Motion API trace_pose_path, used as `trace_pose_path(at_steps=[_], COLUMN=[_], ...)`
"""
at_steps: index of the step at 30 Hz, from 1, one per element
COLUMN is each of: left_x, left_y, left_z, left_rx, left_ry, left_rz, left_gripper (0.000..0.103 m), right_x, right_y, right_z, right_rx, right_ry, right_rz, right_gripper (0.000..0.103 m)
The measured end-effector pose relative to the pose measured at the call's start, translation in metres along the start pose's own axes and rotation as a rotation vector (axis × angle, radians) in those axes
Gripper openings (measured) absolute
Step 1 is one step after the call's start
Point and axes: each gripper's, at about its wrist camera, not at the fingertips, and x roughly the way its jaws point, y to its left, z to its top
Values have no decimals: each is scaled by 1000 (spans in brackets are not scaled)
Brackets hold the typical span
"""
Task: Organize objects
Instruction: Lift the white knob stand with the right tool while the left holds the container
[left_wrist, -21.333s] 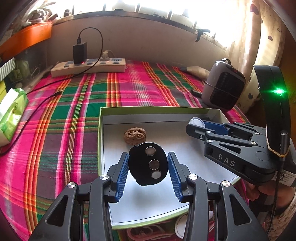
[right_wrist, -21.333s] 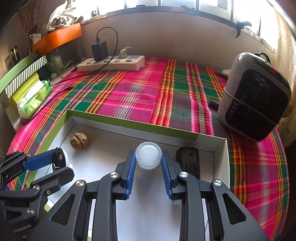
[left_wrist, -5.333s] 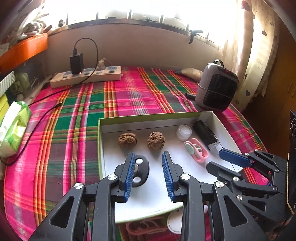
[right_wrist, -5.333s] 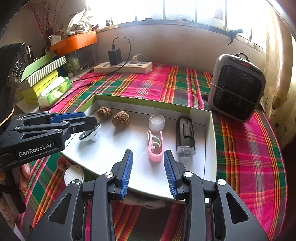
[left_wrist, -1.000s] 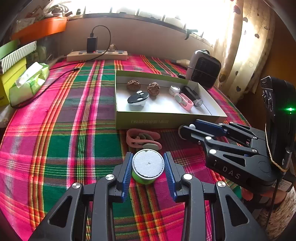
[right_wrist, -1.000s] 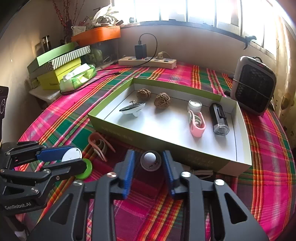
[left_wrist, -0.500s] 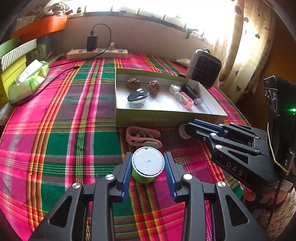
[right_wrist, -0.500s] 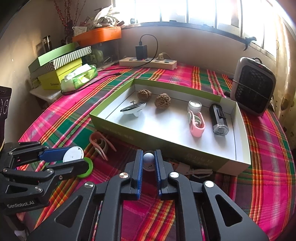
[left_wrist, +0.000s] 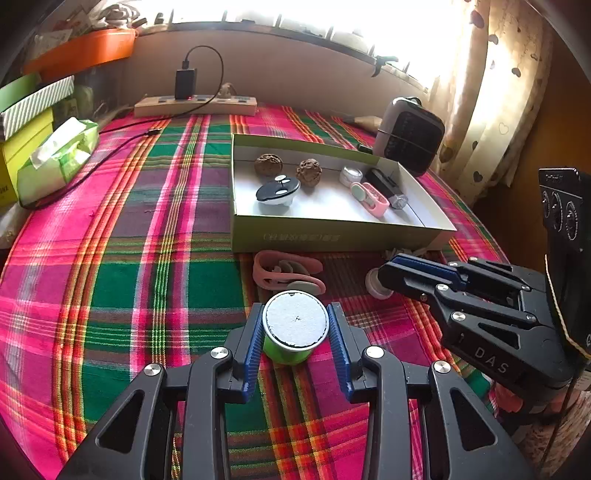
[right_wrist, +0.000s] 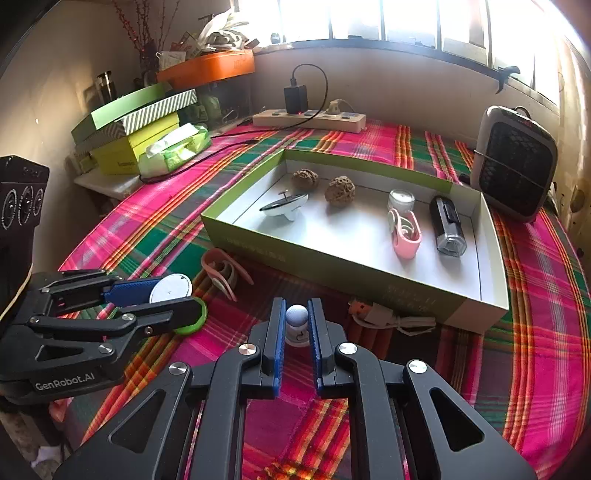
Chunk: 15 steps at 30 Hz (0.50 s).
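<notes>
My left gripper (left_wrist: 295, 325) is shut on a green round container with a white lid (left_wrist: 295, 319), just above the plaid cloth in front of the green box (left_wrist: 332, 236). My right gripper (right_wrist: 296, 321) is shut on a small white knobbed object (right_wrist: 296, 315), near the box's front wall (right_wrist: 332, 266). The box holds two walnuts (left_wrist: 269, 164), a black-and-white disc (left_wrist: 277, 190), a small jar (left_wrist: 351, 173), a pink clip (left_wrist: 371, 195) and a black device (left_wrist: 386, 182). A pink hair clip (left_wrist: 284, 271) lies on the cloth between the left gripper and the box.
A small heater (right_wrist: 517, 162) stands right of the box. A power strip with a charger (right_wrist: 308, 118) lies at the back. A tissue pack (right_wrist: 173, 147) and stacked boxes (right_wrist: 133, 125) are at the left. A coiled cable (right_wrist: 388, 319) lies by the box's front.
My right gripper has closed on the small white knobbed object over the last second. My left gripper has kept its hold on the green container and shifted little.
</notes>
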Motion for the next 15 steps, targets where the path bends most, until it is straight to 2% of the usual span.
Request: trace_pose_path(at_steps=[5,6,8,9,15], left_x=[2,3,4,5,12], left_y=[0,0,0,0,0], left_z=[1,1,2,3,2], left_rx=[3,4,6,7,12], left_ry=[4,3,5,7,31], left_rz=[2,4,6,11,29], left_gripper=[32,32,33,34,37], right_x=[1,1,3,4,9], right_y=[2,2,1,1,0], right_z=[0,0,1,1,-1], right_rx=[-9,-10,-10,-10,-13], right_ry=[1,1,6,11,32], right_rz=[4,2,0,2,-15], right_gripper=[14,16,28,29,30])
